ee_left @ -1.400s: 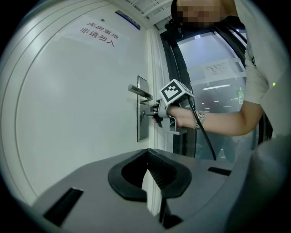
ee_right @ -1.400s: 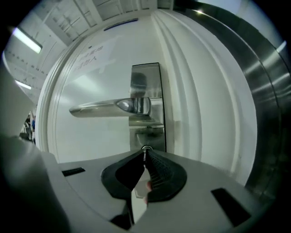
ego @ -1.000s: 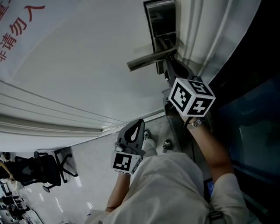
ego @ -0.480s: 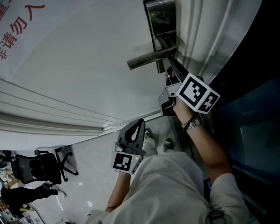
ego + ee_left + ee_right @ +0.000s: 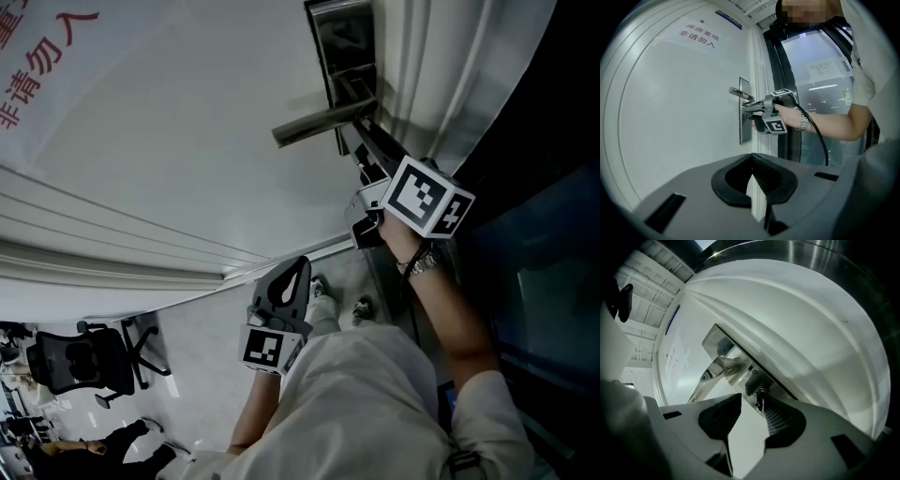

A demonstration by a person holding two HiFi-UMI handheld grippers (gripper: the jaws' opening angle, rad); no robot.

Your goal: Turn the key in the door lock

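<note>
**A:** Red characters on the white door (image 5: 670,117)! The notice (image 5: 698,36) has two rows: 库房重地 on top, 非请勿入 underneath.

**B:** And the head view catches it tilted at the frame's corner. 非请勿入 climbs the edge, and only a sliver of the upper row shows.

**A:** What about the blue plate (image 5: 729,19) up by the door's top edge?

**B:** Too small to read. It's the same story for the paper sheet (image 5: 825,70) on the glass (image 5: 806,47): lines of print, none legible.

**A:** Right gripper view?

**B:** Faint marks on the door, nothing readable.
</note>
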